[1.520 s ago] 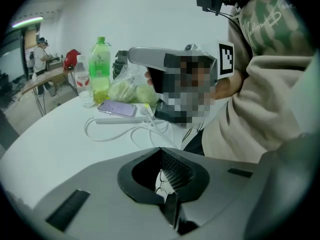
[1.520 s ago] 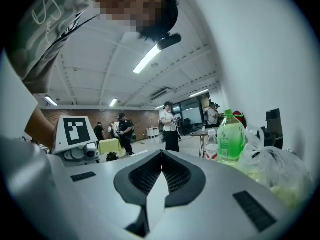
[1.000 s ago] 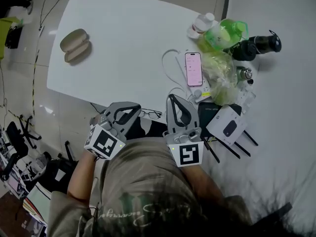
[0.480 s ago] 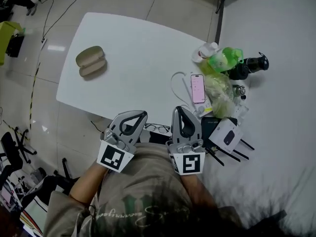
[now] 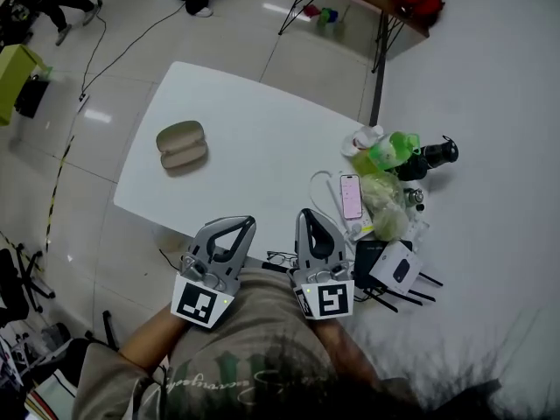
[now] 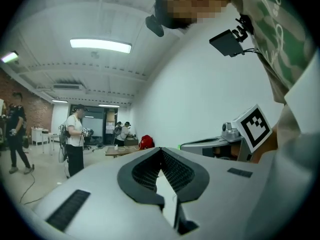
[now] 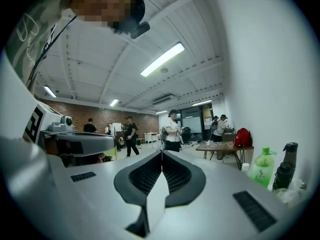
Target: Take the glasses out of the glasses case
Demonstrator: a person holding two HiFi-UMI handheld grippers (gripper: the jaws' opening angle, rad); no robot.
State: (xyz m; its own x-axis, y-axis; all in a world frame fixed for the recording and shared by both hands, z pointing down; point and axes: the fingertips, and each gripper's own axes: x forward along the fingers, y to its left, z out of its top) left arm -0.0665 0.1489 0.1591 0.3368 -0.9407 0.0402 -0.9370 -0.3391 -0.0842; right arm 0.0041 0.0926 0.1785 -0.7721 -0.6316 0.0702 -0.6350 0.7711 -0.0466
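The tan glasses case lies open on the far left part of the white table. The dark-framed glasses lie at the table's near edge, partly hidden between my two grippers. The left gripper is held level near my body, jaws shut and empty. Beside it the right gripper is also shut with nothing in it. Each gripper view looks level across the room: the left gripper and the right gripper both show their jaws meeting at the tip.
A phone, a white cable, a green bottle, a dark bottle, a plastic bag and a white box crowd the table's right end. Several people stand across the room.
Both grippers have risen away from the table and stay close to my body. The left one has turned to point level. The table and case now look smaller and farther off.
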